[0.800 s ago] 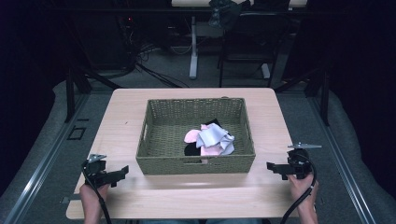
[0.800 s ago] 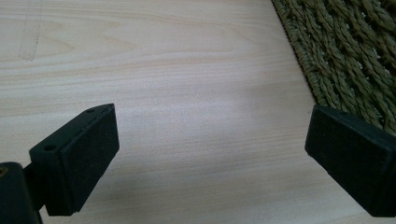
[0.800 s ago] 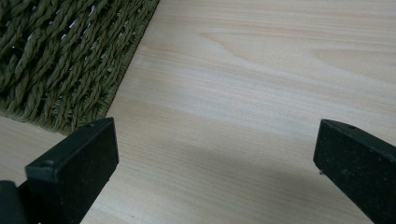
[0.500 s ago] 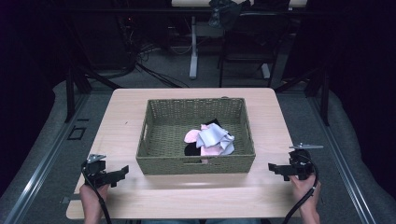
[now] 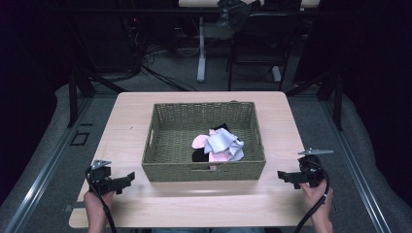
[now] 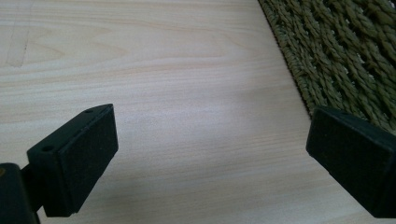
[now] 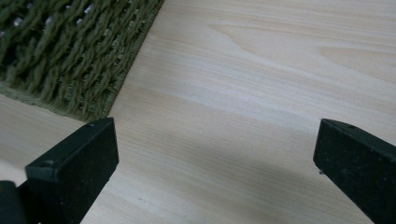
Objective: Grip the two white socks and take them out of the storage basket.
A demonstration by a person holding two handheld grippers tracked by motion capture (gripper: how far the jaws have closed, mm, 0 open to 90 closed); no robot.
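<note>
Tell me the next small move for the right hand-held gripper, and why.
Probably lift the right hand-held gripper up and over the basket rim toward the heap of cloths. Its jaws stand open and empty by the basket's near right corner, low over the table, and the cloths lie nearer this side.

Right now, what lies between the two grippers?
In the high view, the woven basket's near wall and bare table lie between the left gripper and right gripper.

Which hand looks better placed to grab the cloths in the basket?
The right, probably. The cloths lie toward the basket's right side, nearer the right gripper than the left gripper. Both stand open on the table.
</note>
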